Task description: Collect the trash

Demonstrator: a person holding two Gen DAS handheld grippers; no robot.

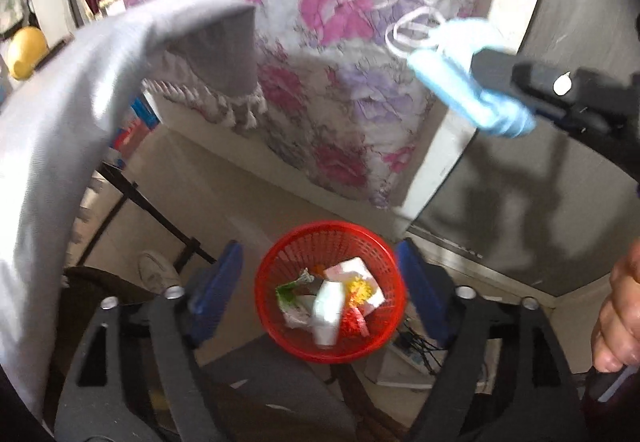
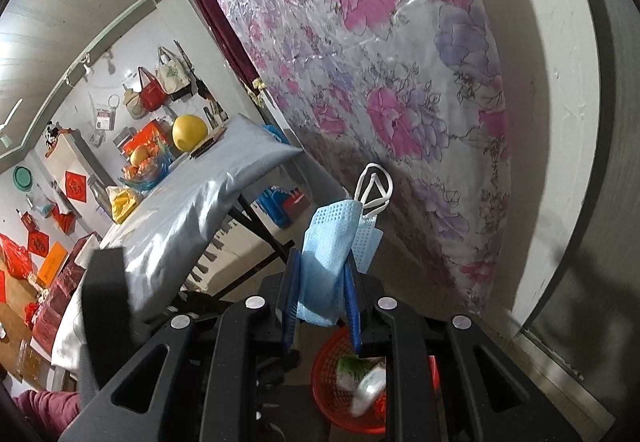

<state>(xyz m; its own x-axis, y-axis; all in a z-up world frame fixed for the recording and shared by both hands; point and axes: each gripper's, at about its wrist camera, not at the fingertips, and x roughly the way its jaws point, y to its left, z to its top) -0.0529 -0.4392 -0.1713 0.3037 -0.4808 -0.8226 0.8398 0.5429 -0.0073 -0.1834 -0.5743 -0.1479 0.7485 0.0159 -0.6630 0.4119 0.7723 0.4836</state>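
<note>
The left gripper (image 1: 320,274) hangs above a red mesh wastebasket (image 1: 280,334) on the floor, its blue-padded jaws spread wide with nothing between them. Seen through that gap, a blurred white scrap (image 1: 329,312) sits over the basket's mouth; whether it is in the air or already on the heap cannot be told. Under it lie crumpled wrappers (image 1: 362,292) in white, green, yellow and orange, too smeared to name one by one.

To the right, the right gripper (image 2: 322,296) is clenched on a pale blue face mask (image 2: 326,262), the pads pinching its folded middle. The white ear loops (image 2: 374,186) stick up past the fingertips. From this side the wastebasket shows only as a red arc below the gripper's frame, most of it cut off by the black linkage. In the left wrist view the same mask juts from dark jaws at the upper right, motion-blurred, and part of a hand (image 1: 618,318) enters at the right edge, gripping a handle that runs out of frame.

Beyond the basket stands a folding table under a grey tasselled cloth (image 2: 192,210), its black legs crossing beneath. A yellow ball (image 2: 189,133) and a bowl of fruit (image 2: 146,168) rest at its far end. Behind everything leans a large floral mattress wrapped in clear plastic (image 2: 380,62) against a pale wall. Bags hang on the distant wall; their details are too small to read.
</note>
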